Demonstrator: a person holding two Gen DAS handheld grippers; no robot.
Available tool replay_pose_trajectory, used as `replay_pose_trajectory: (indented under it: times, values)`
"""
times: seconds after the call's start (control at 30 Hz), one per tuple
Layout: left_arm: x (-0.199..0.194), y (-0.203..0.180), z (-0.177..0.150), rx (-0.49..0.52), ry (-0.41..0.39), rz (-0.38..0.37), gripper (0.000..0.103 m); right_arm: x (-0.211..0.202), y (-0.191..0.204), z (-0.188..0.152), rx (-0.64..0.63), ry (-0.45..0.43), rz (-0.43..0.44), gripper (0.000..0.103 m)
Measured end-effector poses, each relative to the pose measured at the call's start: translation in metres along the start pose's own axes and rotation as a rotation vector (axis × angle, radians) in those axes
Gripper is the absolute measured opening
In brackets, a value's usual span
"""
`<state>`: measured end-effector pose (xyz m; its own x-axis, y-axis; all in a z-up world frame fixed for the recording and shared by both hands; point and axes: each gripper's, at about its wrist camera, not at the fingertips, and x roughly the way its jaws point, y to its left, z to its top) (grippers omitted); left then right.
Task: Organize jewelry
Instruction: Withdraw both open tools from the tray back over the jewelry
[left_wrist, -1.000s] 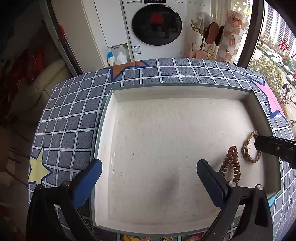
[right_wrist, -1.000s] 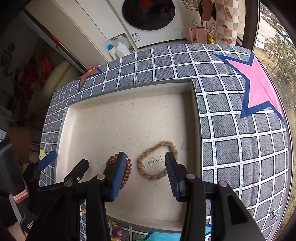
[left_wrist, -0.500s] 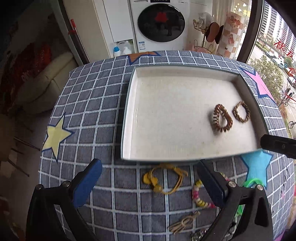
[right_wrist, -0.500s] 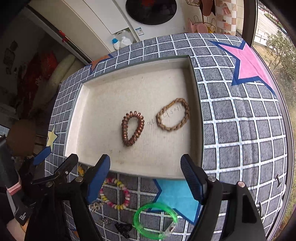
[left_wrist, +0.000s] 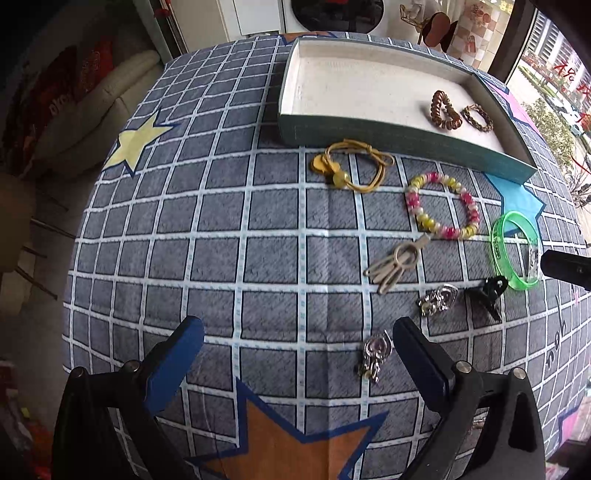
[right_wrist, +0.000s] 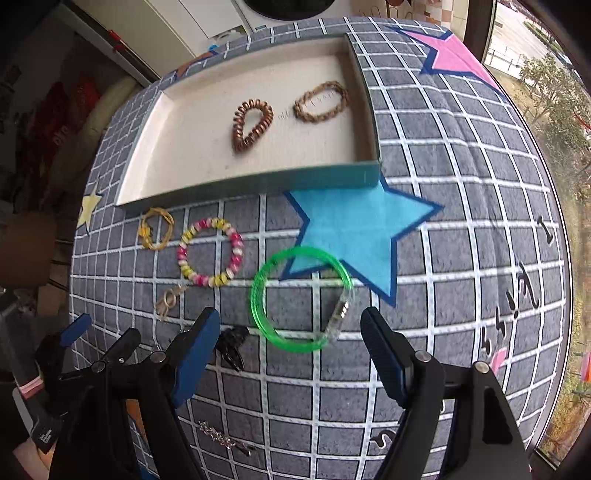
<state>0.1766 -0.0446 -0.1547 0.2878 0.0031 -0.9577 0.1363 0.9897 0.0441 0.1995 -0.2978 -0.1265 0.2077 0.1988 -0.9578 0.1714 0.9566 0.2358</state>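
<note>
The grey checked cloth surface (right_wrist: 424, 155) with coloured stars carries a shallow tray (right_wrist: 258, 181), a yellow hair tie (right_wrist: 155, 227), a pink-and-yellow bead bracelet (right_wrist: 210, 251), a green bangle (right_wrist: 295, 299), a beige clip (left_wrist: 397, 264), a black clip (right_wrist: 231, 343) and silver pieces (left_wrist: 437, 299).

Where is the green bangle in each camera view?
Left wrist: green bangle at the far right edge, right of the beaded bracelet.
Right wrist: green bangle low in the centre, ahead of the open right gripper.
Shared landmark: the blue star, which the bangle overlaps in both.
</note>
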Motion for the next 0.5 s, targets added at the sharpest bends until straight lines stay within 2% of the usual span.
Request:
replay_pose_trajectory:
  times: [0.27, 0.5]
  values:
    - [0.008, -0.005, -0.016, 0.004, 0.032, -0.009, 0.103, 0.009, -0.027, -0.018, 0.08, 0.033, -0.077, 0.081]
    - [0.009, -0.004, -0.017, 0.022, 0.026, -0.028, 0.103, 0.009, -0.033, -0.015, 0.095, 0.02, -0.077, 0.081]
